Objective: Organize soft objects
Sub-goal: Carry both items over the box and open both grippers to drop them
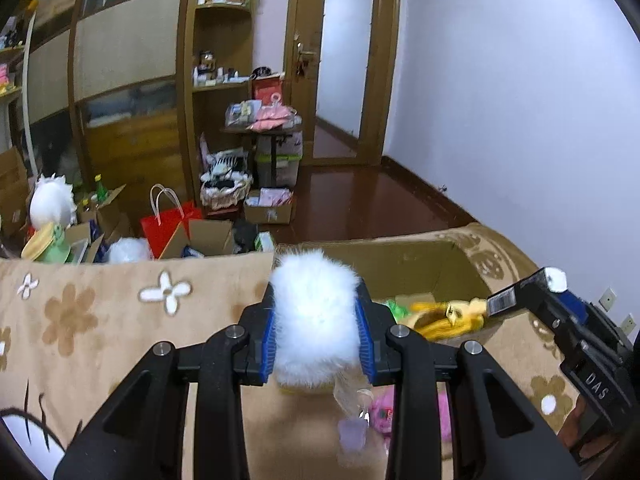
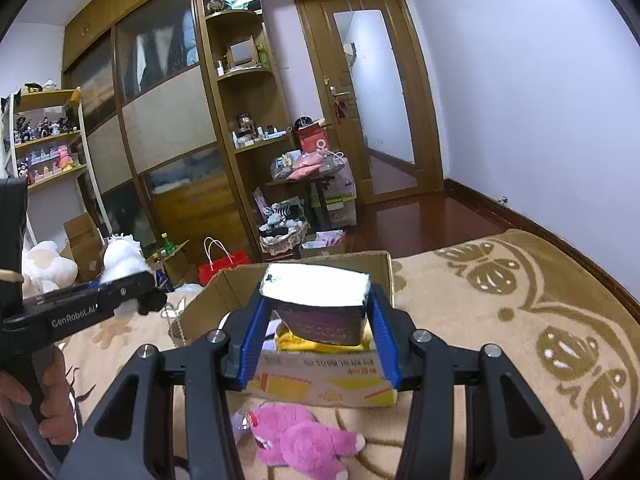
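Observation:
My left gripper (image 1: 318,320) is shut on a white fluffy plush toy (image 1: 314,312), held above the beige flowered blanket (image 1: 100,320) just left of an open cardboard box (image 1: 440,268). A tag (image 1: 352,436) hangs below the plush. My right gripper (image 2: 318,312) is shut on a dark maroon packet with a white top (image 2: 320,304), held over the same box (image 2: 320,384). Yellow soft items (image 1: 448,316) lie inside the box. A pink plush bear (image 2: 308,444) lies on the blanket in front of the box. The left gripper also shows at the left of the right wrist view (image 2: 132,292).
Beyond the bed edge the floor holds cardboard boxes (image 1: 268,212), a red paper bag (image 1: 168,224) and white plush toys (image 1: 52,200). A wooden wardrobe and shelves (image 1: 216,80) stand behind. A door (image 1: 344,64) and white wall are at the right.

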Motion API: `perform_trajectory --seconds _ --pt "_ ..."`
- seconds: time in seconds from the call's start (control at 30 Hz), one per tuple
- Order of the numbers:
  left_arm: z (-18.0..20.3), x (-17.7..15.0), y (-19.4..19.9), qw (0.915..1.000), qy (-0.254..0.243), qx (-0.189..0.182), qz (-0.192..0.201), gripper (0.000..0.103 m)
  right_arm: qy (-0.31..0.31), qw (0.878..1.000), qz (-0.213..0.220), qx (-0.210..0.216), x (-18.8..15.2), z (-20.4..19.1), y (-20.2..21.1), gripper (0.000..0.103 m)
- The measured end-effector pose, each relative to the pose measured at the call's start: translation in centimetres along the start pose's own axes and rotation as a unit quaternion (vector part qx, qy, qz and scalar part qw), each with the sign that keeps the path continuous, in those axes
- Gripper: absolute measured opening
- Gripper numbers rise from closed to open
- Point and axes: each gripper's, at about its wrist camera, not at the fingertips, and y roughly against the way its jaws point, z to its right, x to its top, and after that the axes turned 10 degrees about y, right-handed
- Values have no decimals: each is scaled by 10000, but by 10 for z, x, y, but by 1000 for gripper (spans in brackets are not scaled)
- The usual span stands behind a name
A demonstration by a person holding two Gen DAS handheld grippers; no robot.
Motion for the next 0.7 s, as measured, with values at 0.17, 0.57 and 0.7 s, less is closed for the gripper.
perform_trajectory --seconds 0.17,0.57,0.7 --pt "7 13 -14 9998 -80 5 168 32 43 10000 47 35 7 1 -15 51" --pt "2 2 -65 9991 -125 190 -353 33 86 9999 -112 52 6 3 -63 51" --pt "6 -6 -79 9979 -244 222 -563 34 52 9997 -232 32 0 6 -75 52"
